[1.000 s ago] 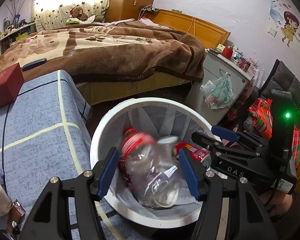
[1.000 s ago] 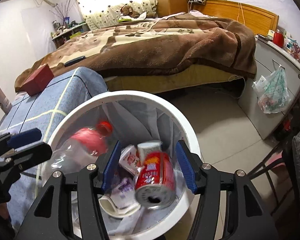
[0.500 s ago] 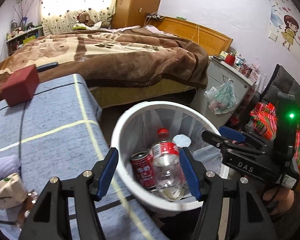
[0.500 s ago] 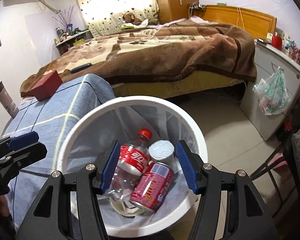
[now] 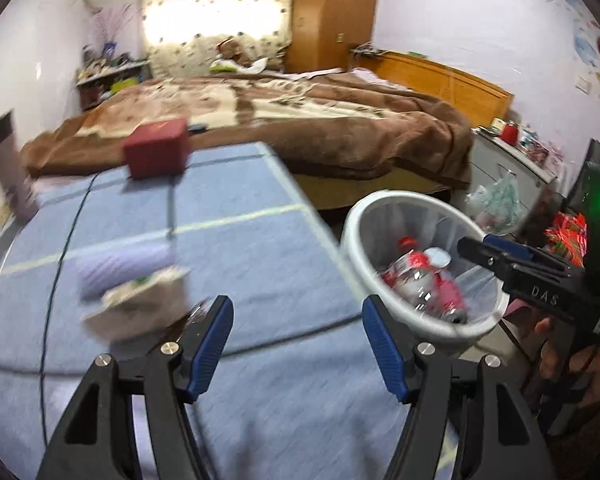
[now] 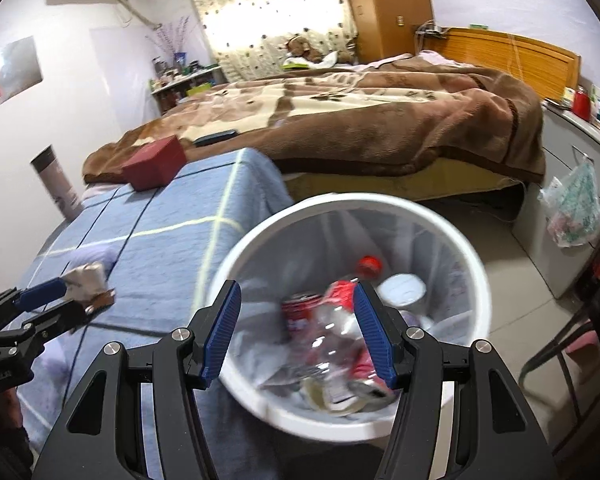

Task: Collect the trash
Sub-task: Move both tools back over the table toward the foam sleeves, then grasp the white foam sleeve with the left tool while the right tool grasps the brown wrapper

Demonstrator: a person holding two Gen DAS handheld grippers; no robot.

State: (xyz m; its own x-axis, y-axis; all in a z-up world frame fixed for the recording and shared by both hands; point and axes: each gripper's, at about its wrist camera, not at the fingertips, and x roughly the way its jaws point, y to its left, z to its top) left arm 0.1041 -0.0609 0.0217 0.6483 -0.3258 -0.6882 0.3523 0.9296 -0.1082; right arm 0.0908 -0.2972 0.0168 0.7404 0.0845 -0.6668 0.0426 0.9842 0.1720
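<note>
Round white plastic bin (image 6: 476,264), thin liner inside, holds a clear ribbed bottle (image 6: 336,320) and red can (image 6: 300,312); it stands just off the surface (image 5: 260,264) edge, blue woven cloth, at 3 o'clock. Left gripper (image 5: 296,344): fingers spreading, nothing between, crumpled pale wrapper (image 5: 136,304) at 10 o'clock. Right gripper (image 6: 300,336): fingers spread, empty, over the bin.

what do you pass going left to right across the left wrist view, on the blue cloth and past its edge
crumpled wrapper → red box → white trash bin → right gripper

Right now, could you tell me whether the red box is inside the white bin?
No, the red box sits on the blue cloth, apart from the white bin.
</note>
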